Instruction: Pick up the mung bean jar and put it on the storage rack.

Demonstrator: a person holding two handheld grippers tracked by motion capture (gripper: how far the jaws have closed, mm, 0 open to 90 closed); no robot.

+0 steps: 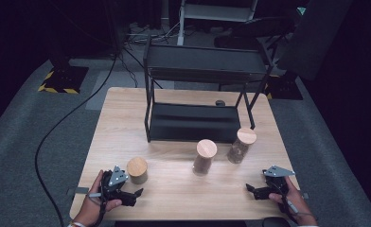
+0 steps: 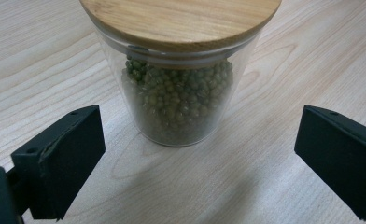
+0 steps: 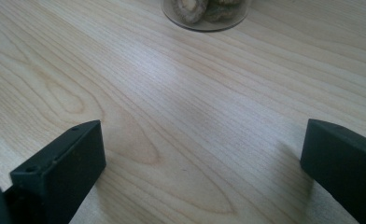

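Black jaws of the left hand-held gripper (image 2: 197,154) rise from the bottom corners of the left gripper view, spread wide apart, nothing between them but bare wood. Just beyond them, centre of that frame, stands the short jar (image 2: 179,88), upright, clear glass with a wooden lid, filled with small green beans; neither jaw touches it.

Largest item, high view: tabletop (image 1: 122,118), light wood, filling the middle of the frame. At its far half, upper centre, a black rack (image 1: 193,123) with two shelves, upper shelf toward the top of the frame.

In front of the rack, right of centre, two taller jars with wooden lids. Middle jar (image 1: 204,157) holds brown contents, kind not clear. Right jar (image 1: 241,145) stands just by the rack's lower right leg, contents brownish, lumpy.

Short jar (image 1: 137,170) sits lower left of the high view, just beside the left hand-held gripper (image 1: 131,195), which a hand holds at the near edge.

Right hand-held gripper (image 1: 253,190) lies lower right, held low over the tabletop, well apart from the jars. In the right gripper view its jaws (image 3: 202,158) also stand wide apart over bare wood; a jar bottom (image 3: 204,14) with lumpy brown pieces shows at the top edge.
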